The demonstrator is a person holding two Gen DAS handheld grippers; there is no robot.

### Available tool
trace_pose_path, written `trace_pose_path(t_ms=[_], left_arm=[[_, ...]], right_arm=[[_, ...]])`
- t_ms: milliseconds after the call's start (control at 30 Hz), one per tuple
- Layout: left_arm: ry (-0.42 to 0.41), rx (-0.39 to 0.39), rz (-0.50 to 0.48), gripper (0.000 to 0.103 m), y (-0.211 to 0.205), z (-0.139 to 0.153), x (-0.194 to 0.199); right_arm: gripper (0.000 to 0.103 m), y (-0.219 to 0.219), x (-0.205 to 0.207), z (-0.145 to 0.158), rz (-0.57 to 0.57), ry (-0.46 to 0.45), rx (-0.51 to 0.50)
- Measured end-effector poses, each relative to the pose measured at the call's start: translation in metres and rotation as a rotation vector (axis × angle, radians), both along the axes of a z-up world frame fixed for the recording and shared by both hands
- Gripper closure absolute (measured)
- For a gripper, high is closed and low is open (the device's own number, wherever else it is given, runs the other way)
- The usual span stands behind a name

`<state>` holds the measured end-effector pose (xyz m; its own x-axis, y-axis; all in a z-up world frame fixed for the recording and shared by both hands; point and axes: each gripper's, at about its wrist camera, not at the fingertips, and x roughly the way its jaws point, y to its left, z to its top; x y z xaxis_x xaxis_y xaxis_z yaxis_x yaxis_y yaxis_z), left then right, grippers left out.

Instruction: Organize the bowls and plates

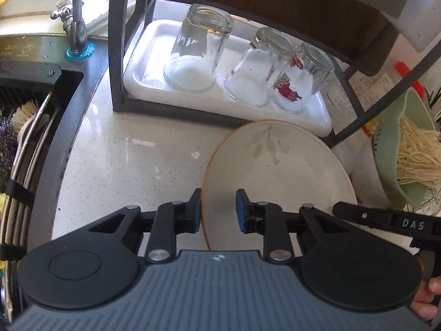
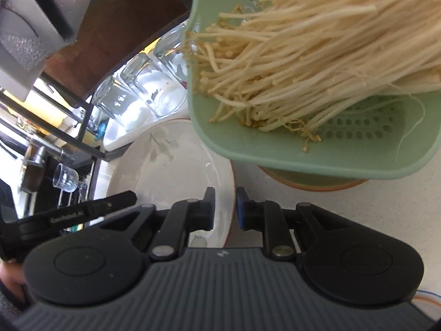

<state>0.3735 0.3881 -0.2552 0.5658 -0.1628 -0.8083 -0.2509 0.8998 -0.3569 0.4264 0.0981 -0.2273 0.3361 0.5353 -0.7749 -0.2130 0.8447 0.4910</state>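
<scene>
A cream plate [image 1: 278, 171] w/ a brown rim & a faint grey leaf print is seen lying on the speckled countertop [image 1: 132, 160], just in front of the dark metal rack [image 1: 115, 55]. Its left edge is straddled by the left gripper [image 1: 217, 209]: one blue pad is placed outside the rim, the other over the plate's inner face, w/ a gap left on the inner side, so a firm pinch can't be confirmed. The opposite edge of the plate [image 2: 171, 162] is taken by the right gripper [image 2: 224, 209]; its jaws are drawn nearly together w/ the rim between them, so the plate is clamped there. Each gripper's black arm is caught in the other's view. Just right of the plate, a pale green colander [image 2: 344, 149] loaded w/ enoki mushrooms [image 2: 317, 55] is set on top of a brown-rimmed dish [image 2: 311, 183], of which only the edge shows. Behind the plate, under the rack's wooden shelf, a white tray [image 1: 143, 82] is placed w/ three glasses [image 1: 198, 49] turned upside down on it. Further left, a chrome tap [image 1: 75, 13] & a dark sink [image 1: 33, 115] holding brushes are seen.
</scene>
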Motion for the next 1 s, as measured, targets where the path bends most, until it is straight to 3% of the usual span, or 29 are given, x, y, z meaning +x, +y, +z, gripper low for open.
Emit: trace_pose_path(t_ms=[100,533,767,1000], left_arm=[[-0.005,-0.019,0.013,0.078,0.003,-0.002,-0.001],[0.009,-0.071,-0.010,0.078,0.007,0.008,-0.010],[-0.034,-0.089,-0.063,0.078,-0.009,0.034,-0.023],[-0.080,-0.108,-0.142,0.077,-0.033,0.078,-0.032]], right_arm=[[0.085,0.001,0.001,-0.006,0.017,0.018,0.008],[0.083,0.009,-0.009,-0.001,0.091,-0.018,-0.003],[0.083,-0.008,-0.033,0.023,0.058,-0.070,-0.029],[0.083,-0.032,-0.063,0.058,-0.016,-0.112,-0.045]])
